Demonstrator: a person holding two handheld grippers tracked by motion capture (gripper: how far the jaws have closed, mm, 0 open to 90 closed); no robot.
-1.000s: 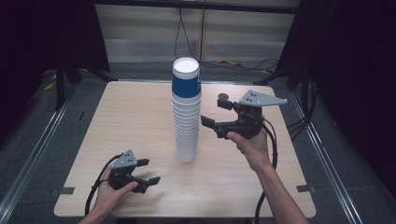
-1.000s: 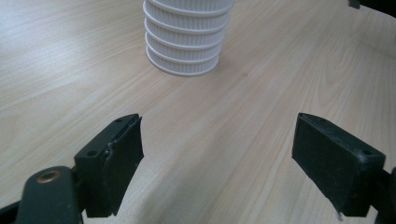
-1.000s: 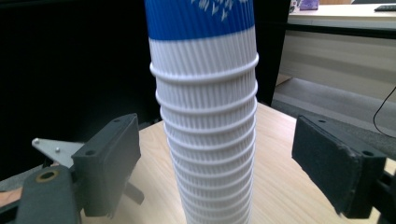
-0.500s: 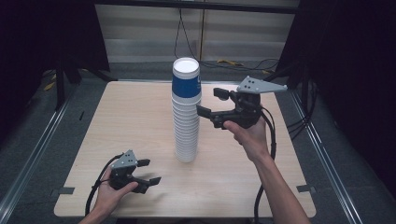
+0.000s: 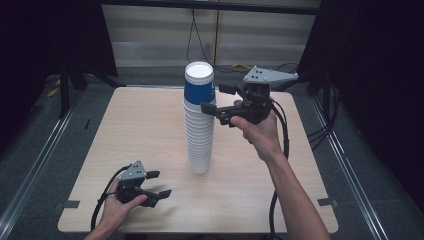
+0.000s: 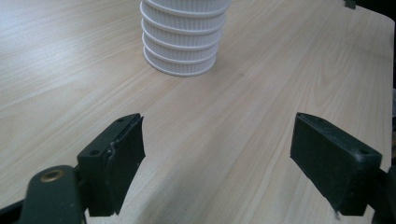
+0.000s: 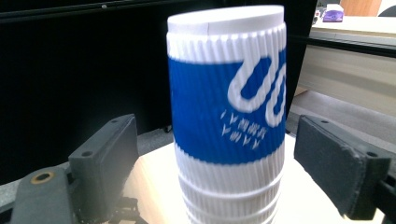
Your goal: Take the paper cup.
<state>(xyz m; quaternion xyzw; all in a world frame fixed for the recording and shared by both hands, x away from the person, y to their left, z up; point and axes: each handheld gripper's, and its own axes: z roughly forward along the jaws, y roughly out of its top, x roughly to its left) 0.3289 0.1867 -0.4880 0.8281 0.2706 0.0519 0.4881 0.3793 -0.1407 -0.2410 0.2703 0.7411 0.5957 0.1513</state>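
The right gripper [image 5: 219, 101] is held level with the top of the cup stack [image 5: 199, 120]. Its jaws stand wide apart and have just been opening further; the top cup [image 7: 229, 88] sits ahead of the gap, between the two pads in the right gripper view, but neither pad touches it.

The left gripper [image 5: 156, 184] rests low on the counter [image 5: 140, 125], jaws apart with nothing between them. The foot of the stack lies well ahead of those jaws, slightly to their left in the left gripper view.

Handling, as a judgement:
- The cups are ribbed paper — light, and easily crushed by a hard squeeze.
- The ribbing should give the pads good friction, so a moderate grip is likely enough.
- The stack is tall and narrow and stands inverted, bases up. A sideways push near the top could topple it.
- Nested cups may stick; lifting the top one may drag the next along. Steadying the lower stack with the left gripper would reduce that risk.
- Best hold: across the blue band [image 7: 205, 102] of the top cup, above the rim of the cup beneath, with the jaws square to the wall.

Markings: the top cup carries a blue band with a white looped logo and a short line of small white characters beneath it — too blurred to read. The cups below show plain white.
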